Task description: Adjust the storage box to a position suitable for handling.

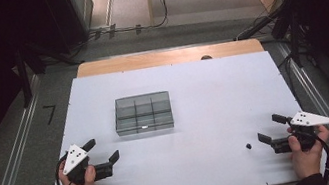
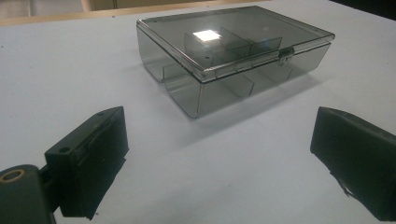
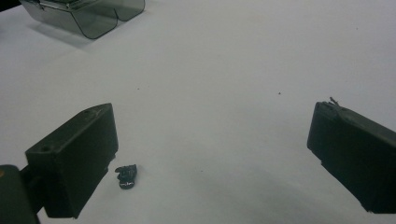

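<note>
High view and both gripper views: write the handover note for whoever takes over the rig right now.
Left gripper: open, nothing between the jaws, resting near the table's front left, pointed at the box.
Right gripper: open, nothing held, at the front right.
Smoky clear compartment box: mid-table, lid down, latch facing the left gripper.
Small black part: lying on the white table, just beside the right gripper's jaws.
Done: nothing visibly.
Left: probably open the box and put the part in a compartment.

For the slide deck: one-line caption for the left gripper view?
Open left tool facing a closed, smoky-clear compartment box on the white table.
</note>
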The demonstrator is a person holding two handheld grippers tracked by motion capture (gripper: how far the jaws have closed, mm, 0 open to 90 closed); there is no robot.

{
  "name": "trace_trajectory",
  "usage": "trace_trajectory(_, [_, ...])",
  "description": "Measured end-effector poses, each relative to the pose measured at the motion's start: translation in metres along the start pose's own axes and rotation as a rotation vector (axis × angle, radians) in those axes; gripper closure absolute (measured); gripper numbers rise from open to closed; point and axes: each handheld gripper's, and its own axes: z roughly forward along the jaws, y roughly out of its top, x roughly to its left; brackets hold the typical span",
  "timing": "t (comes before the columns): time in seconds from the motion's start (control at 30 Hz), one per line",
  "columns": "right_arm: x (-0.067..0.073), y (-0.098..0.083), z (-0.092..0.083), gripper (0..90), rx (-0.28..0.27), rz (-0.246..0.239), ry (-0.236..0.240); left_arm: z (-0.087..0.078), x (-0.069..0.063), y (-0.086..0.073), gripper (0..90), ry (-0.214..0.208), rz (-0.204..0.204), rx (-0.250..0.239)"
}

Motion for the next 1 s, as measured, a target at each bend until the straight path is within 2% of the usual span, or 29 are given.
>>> trace_trajectory(0.1, [0.0,0.0,0.0,0.4,-0.001,-0.002,0.0,0.0,0.002,0.003,4.4,-0.019,-0.023,0.006])
trace_trajectory(0.17, [0.0,0.0,0.0,0.5,-0.003,-0.005,-0.004,-0.003,0.006,0.006,4.4,-0.066,-0.075,-0.016])
trace_trajectory(0.2, [0.001,0.0,0.0,0.5,-0.006,-0.004,-0.006,-0.005,0.008,0.008,6.1,-0.062,-0.09,-0.025])
trace_trajectory(0.23, [0.001,0.0,0.0,0.4,-0.008,-0.005,-0.006,-0.007,0.008,0.011,8.6,-0.046,-0.086,-0.028])
trace_trajectory(0.33, [0.001,-0.001,0.0,0.5,-0.008,-0.003,-0.003,-0.01,0.009,0.019,8.6,-0.028,-0.087,-0.037])
trace_trajectory(0.57, [0.0,-0.001,-0.001,0.5,-0.019,0.001,-0.001,-0.009,0.015,0.032,8.4,-0.04,-0.117,-0.015])
trace_trajectory(0.67, [-0.001,-0.001,-0.002,0.5,-0.025,0.013,0.004,-0.004,0.018,0.038,8.4,-0.049,-0.124,0.001])
trace_trajectory(0.87, [0.0,-0.002,-0.002,0.5,-0.021,0.0,0.002,0.01,0.018,0.056,11.6,-0.062,-0.119,0.046])
trace_trajectory(0.93, [0.0,-0.002,-0.002,0.6,-0.024,0.001,0.003,0.016,0.02,0.062,13.0,-0.081,-0.13,0.049])
trace_trajectory(1.0, [0.0,-0.002,-0.003,0.6,-0.033,0.0,0.001,0.021,0.021,0.068,15.7,-0.077,-0.138,0.043])
